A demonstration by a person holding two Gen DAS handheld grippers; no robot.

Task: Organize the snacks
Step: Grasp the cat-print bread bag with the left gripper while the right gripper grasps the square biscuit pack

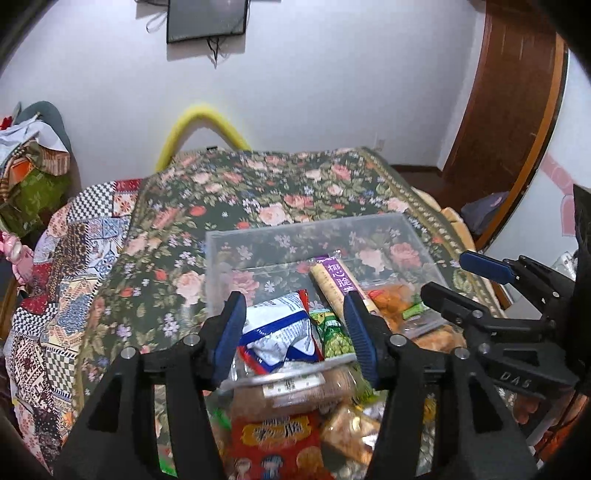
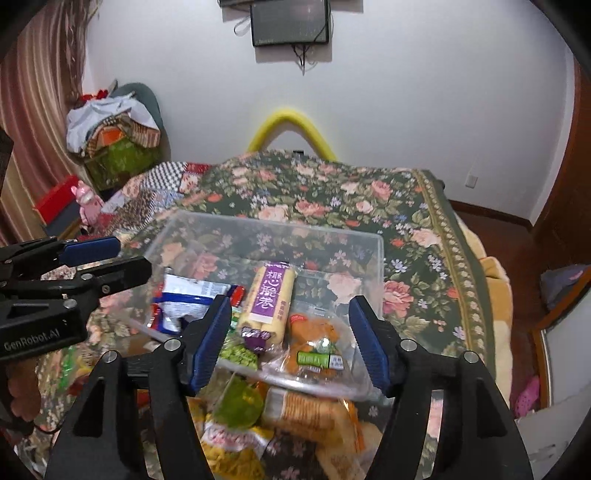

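**Snacks in the clear bin, both tongs parted and empty**

A clear rectangular plastic bin (image 2: pixel 273 236) sits on a dark floral bedspread (image 2: pixel 369 206) that covers a bed. Inside it, a long yellow roll-shaped packet with a purple label (image 2: pixel 267 299) lies with its long axis running from the near rim toward the far wall of the bin; in the left wrist view the same packet (image 1: pixel 334 280) leans slightly, its far end tipped to the left. To its left lies a crumpled white and blue foil bag (image 2: pixel 184 302), and beside that a small green packet (image 1: pixel 334 332) whose long axis also runs away from the camera. To the right of the yellow packet sits a clear bag of orange-brown pieces with a green label (image 2: pixel 314 339).

Outside the bin, near its front rim, more snacks are heaped on the bedspread: a sleeve of round brown crackers (image 2: pixel 306 410) lying crosswise and a red packet with cartoon figures (image 1: pixel 275 439).

The left tongs (image 1: pixel 295 332) stand partly open above the white and blue bag, with nothing gripped. The right tongs (image 2: pixel 288 339) are likewise partly open over the near part of the bin and hold nothing.

Behind the bed are a white wall, a yellow curved tube (image 2: pixel 291 125), a dark wall-mounted screen (image 2: pixel 290 22), a striped curtain (image 2: pixel 37 110) on the left and a brown wooden door (image 1: pixel 517 92) on the right.
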